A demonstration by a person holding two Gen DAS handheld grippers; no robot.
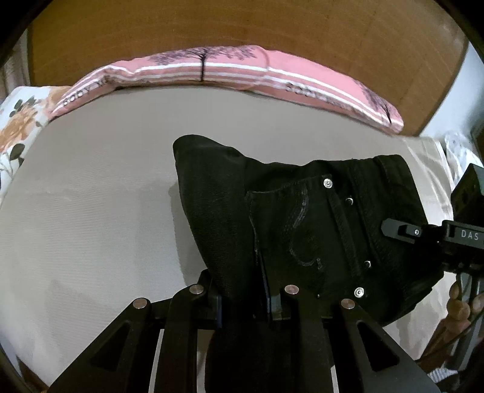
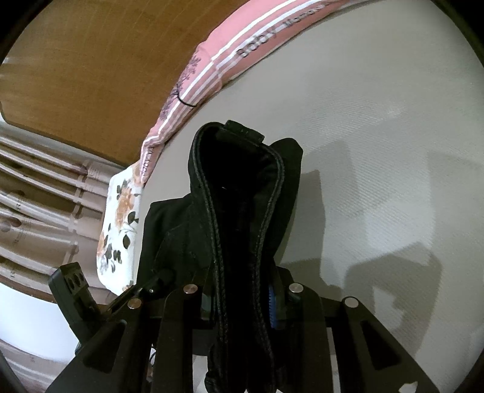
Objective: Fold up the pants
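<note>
- Black pants (image 1: 302,217): raised over the grey bed sheet (image 1: 90,211), pocket face and rivets showing; hung between two grips, apparently to let the cloth drape before a fold
- Left gripper (image 1: 245,302): clamped on one end of the fabric
- Right gripper (image 2: 242,299): pinched on the waistband seam
- Pink striped pillow (image 1: 211,69): against the wooden headboard (image 1: 242,27)

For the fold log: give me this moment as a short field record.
garment: black pants, bunched and lifted between both grippers
left gripper: shut on pants fabric
right gripper: shut on the seamed edge
surface: grey bedsheet
behind: pink striped pillow, floral pillow, wooden headboard
fold state: not yet laid flat
</note>
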